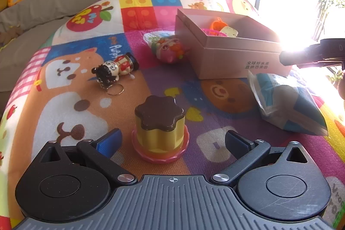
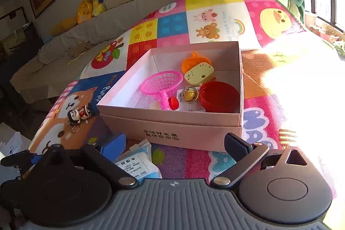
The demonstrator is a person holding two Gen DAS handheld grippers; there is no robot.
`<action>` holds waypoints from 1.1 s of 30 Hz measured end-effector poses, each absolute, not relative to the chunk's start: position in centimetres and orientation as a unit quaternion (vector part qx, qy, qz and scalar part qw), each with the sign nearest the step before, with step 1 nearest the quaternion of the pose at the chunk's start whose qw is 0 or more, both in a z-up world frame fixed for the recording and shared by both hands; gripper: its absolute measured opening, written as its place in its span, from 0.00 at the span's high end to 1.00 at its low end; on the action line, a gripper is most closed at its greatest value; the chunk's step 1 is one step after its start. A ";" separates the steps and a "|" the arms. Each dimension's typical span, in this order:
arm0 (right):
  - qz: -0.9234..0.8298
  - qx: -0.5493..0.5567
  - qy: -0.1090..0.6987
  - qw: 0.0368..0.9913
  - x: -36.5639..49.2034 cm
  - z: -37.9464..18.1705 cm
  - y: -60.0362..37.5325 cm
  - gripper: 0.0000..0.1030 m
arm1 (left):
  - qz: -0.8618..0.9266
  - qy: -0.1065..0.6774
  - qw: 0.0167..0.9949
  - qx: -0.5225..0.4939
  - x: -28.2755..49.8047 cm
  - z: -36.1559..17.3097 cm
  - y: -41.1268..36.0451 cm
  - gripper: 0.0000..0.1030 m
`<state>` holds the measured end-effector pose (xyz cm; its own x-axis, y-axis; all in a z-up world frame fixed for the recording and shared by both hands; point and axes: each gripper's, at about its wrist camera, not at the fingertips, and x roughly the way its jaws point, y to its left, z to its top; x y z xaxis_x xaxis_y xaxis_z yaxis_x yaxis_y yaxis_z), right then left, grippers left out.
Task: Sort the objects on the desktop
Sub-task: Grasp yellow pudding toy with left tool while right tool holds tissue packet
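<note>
1. Left to right in the left wrist view, a keychain figurine lies on its side on the patterned play mat, well ahead of the left jaw.
2. Directly ahead, the left gripper stands with jaws spread — a pudding-shaped toy upright between them, untouched by either pad.
3. Farther right, a pink cardboard box sits ahead of the right jaw, a wet-wipes pack lying near it.
4. Meanwhile the right gripper hangs with jaws wide and nothing gripped; the pack lies just beside its left jaw, the box straight ahead holding a pink toy net, a bell and a red cup.
</note>
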<state>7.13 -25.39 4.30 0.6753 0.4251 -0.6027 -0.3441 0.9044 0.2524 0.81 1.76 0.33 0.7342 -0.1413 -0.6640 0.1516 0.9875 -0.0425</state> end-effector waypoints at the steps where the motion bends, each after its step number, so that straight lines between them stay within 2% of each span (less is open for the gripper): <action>1: 0.221 0.057 0.347 0.910 6.6 4.2 -25.3 0.04 | -0.078 0.356 0.931 0.008 0.8 0.3 1.7 0.00; 7: 0.309 0.058 0.394 0.863 3.7 3.0 -23.5 0.03 | -0.078 0.356 0.931 0.009 0.8 0.3 1.7 0.00; 11: 0.333 0.013 0.372 0.866 1.6 3.7 -21.7 0.03 | -0.077 0.357 0.931 0.012 0.8 0.3 1.7 0.00; 16: 0.273 -0.043 0.352 0.894 2.2 3.8 -19.9 0.03 | -0.070 0.358 0.931 0.011 0.9 0.3 1.6 0.00; 18: 0.261 -0.043 0.362 0.894 3.0 3.3 -19.5 0.06 | -0.064 0.360 0.931 0.009 1.1 0.4 1.5 0.00; 22: 0.251 -0.057 0.373 0.891 3.1 2.8 -19.1 0.28 | -0.058 0.365 0.929 0.019 1.3 0.4 1.1 0.00; 23: 0.252 -0.059 0.375 0.890 3.1 2.7 -19.1 0.35 | -0.057 0.366 0.929 0.019 1.3 0.5 1.0 0.02; 26: 0.255 -0.062 0.379 0.887 2.6 2.8 -19.5 0.45 | -0.053 0.363 0.930 0.021 1.2 0.8 0.9 0.14; 28: 0.255 -0.065 0.379 0.887 2.2 2.9 -19.7 0.47 | -0.051 0.363 0.930 0.020 1.0 1.1 0.9 0.23; 30: 0.255 -0.064 0.380 0.887 1.9 3.1 -19.9 0.47 | -0.053 0.362 0.930 0.021 0.9 1.3 0.9 0.36; 33: 0.259 -0.062 0.379 0.886 1.4 3.5 -20.3 0.48 | -0.056 0.359 0.931 0.027 0.6 1.4 0.7 0.41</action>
<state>1.40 -20.32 3.52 0.5786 0.4125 -0.7036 -0.5066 0.8578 0.0864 0.61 0.66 1.42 0.7360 -0.0849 -0.6717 0.1236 0.9923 0.0099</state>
